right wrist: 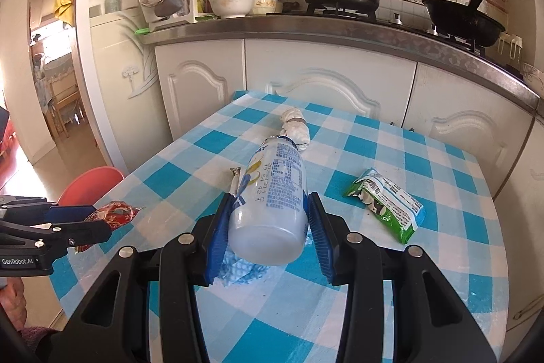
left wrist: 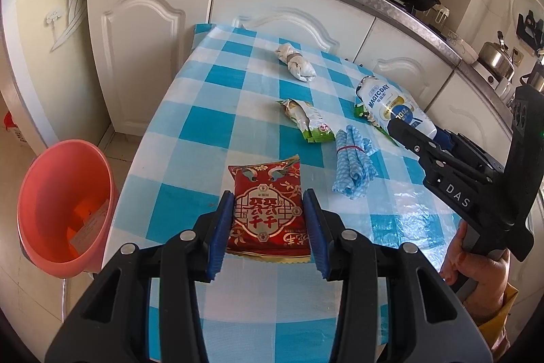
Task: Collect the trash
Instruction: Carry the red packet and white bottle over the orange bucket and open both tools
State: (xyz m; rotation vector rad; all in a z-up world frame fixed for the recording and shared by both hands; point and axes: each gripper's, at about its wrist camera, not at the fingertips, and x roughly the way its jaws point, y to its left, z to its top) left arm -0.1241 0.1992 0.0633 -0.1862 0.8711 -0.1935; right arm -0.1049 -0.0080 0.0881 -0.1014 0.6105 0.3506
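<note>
Left gripper clamps the red snack packet; right gripper clamps the white bottle. Only the left view shows the pink bin's inside; only the right view shows the bottle's base.

Both grippers are closing on something, one in each hand.

The left gripper is reaching forward low over the table, its blue pads pressing against either side of a red packet, jaws narrowed to the packet's width. The right gripper is pointing forward and slightly down, its blue pads clamping the base end of a white bottle, jaws set wide around it. In the left wrist view the right hand is wrapping around that gripper's handle from below, with the black body angling up and away to the right. The left hand itself is showing only at a frame edge.
</note>
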